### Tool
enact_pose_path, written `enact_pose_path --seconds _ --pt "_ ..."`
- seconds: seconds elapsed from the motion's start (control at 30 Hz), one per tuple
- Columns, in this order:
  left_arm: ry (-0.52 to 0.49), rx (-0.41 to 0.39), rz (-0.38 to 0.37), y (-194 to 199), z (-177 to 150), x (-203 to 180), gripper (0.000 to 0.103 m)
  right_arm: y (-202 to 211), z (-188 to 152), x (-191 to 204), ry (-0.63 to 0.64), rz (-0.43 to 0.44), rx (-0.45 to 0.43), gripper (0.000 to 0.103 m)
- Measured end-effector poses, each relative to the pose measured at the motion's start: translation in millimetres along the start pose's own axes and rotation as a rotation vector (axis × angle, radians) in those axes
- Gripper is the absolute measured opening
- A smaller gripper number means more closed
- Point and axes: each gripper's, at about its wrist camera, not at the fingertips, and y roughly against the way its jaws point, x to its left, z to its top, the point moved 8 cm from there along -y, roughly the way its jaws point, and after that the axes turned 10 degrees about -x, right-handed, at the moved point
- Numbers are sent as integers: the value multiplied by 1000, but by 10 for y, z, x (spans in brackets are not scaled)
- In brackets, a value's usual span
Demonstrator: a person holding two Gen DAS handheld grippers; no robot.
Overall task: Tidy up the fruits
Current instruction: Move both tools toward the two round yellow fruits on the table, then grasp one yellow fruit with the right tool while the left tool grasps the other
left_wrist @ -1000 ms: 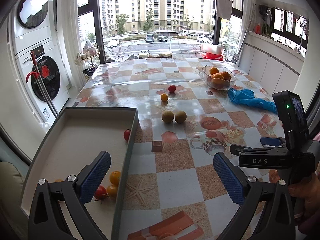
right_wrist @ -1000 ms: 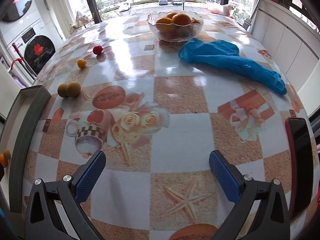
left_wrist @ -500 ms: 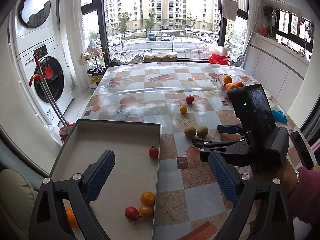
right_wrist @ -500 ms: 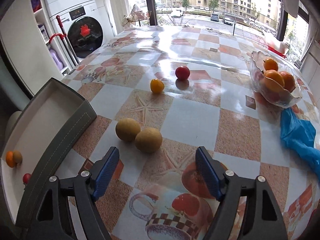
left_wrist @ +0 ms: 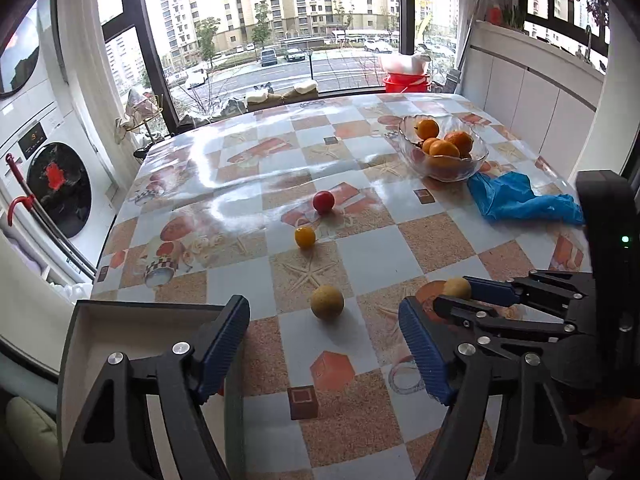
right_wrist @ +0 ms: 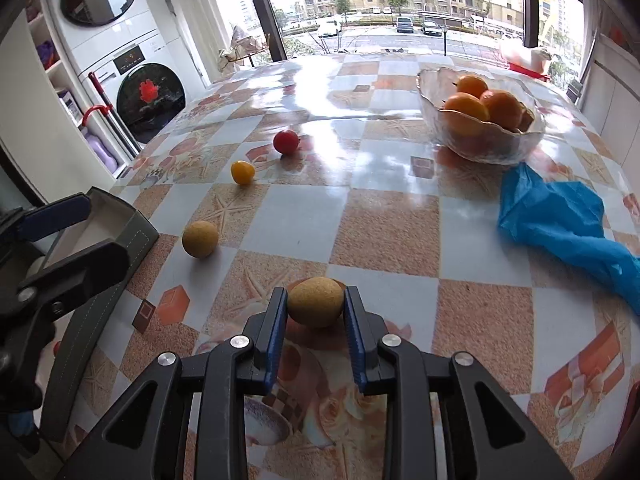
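Fruit that lay as a touching pair a moment ago is now split in the left wrist view: one tan fruit (left_wrist: pixel 327 301) sits alone on the table (left_wrist: pixel 432 236), just beyond the left gripper (left_wrist: pixel 324 344), whose jaws have just been narrowing but stand apart with nothing between them. The other tan fruit (left_wrist: pixel 457 289) is caught in the right gripper (left_wrist: pixel 460 296), to the right of the lone one. Beyond the lone fruit lie a yellow tomato (left_wrist: pixel 305 237) and a red tomato (left_wrist: pixel 323 201). Farther right, a glass bowl (left_wrist: pixel 408 148) holds oranges (left_wrist: pixel 444 149). The grey tray (left_wrist: pixel 120 320) at near left shows little of its contents.

Right wrist view: the jaws have just been closing, and both blue pads (right_wrist: pixel 276 332) press the held fruit's sides, whereas half a second earlier they stood wide. The tray's corner is left of it.
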Motion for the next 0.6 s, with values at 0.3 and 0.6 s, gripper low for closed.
enact_pose_path --seconds 0.3,0.6 --pt "-32 133 32 -556 -160 -131 42 356 -213 -235 -109 30 -26 31" --pt "87 123 -25 -454 -325 -221 27 541 -470 -302 -134 13 -16 31"
